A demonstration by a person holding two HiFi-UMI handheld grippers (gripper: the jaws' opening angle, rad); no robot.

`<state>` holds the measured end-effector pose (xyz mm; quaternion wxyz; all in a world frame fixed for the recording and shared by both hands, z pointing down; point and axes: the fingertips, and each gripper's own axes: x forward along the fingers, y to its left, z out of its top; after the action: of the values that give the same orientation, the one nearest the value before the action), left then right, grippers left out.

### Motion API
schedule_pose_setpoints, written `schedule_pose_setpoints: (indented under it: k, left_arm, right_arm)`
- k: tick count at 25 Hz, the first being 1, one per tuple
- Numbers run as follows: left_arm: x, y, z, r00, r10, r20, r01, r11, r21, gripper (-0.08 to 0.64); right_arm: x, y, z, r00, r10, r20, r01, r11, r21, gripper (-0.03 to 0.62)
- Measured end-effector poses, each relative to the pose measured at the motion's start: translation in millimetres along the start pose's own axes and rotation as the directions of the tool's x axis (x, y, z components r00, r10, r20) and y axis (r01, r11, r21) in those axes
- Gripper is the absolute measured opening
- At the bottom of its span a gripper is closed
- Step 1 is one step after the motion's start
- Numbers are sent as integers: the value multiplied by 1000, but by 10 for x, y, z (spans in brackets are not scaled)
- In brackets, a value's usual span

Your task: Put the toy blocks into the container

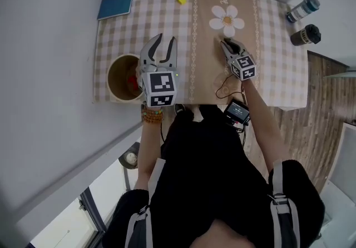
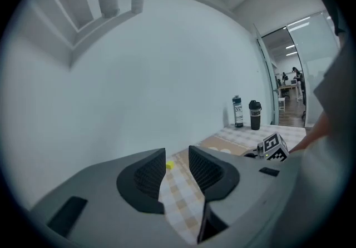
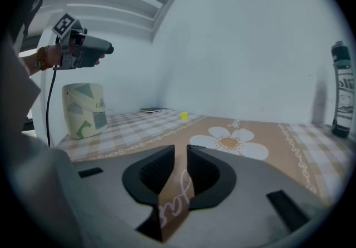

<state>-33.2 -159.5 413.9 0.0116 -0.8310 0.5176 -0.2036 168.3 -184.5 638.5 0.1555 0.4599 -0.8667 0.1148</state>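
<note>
Hovering beside the container [image 1: 111, 72], my left gripper [image 1: 166, 39] gaped empty, right gripper [image 1: 225, 41] barely parted, empty; bare tablecloth [image 1: 270, 46] ran ahead to yellow block [image 1: 181, 0].

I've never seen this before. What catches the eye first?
The left gripper, jaws apart, hangs near a beige container at the left edge of the checked tablecloth; the right gripper points toward a printed daisy. One small yellow block lies alone at the far edge.
</note>
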Motion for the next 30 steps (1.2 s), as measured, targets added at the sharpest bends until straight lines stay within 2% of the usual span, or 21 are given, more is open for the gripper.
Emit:
schedule_pose_setpoints:
  k: [4,6,8,14,20,25,30]
  left_arm:
    - [535,-324,-194,996,-93,-15,92,994,-52,144]
    - [803,-404,-329,993,-116,-8,115,986,-117,126]
    - [1057,-413,-516,994,-105,-19,100,981,-168,124]
    - [1553,-273,-1051,994,-20,-106,-1,981,-194,126]
    - [1921,-163,-1133,996,17,-85,-36,973,-226,126]
    - [2239,-33,-1324,991,57,-124,-84,970,-227,126]
    - [2548,164,-1325,990,78,-120,-106,964,-243,150]
  right_arm:
    - [-20,-6,9,1000,5,18,-5,1000,10,49]
    - [-48,-34,26,1000,7,31,-7,1000,16,41]
    - [-54,-66,55,999,6,45,-8,1000,23,41]
    - [-51,-46,76,998,20,63,-23,999,34,41]
    - [-118,-75,115,997,22,79,-26,999,40,41]
    - [-86,-81,79,997,17,70,-20,999,39,41]
    - [-43,-84,93,997,16,78,-19,999,35,41]
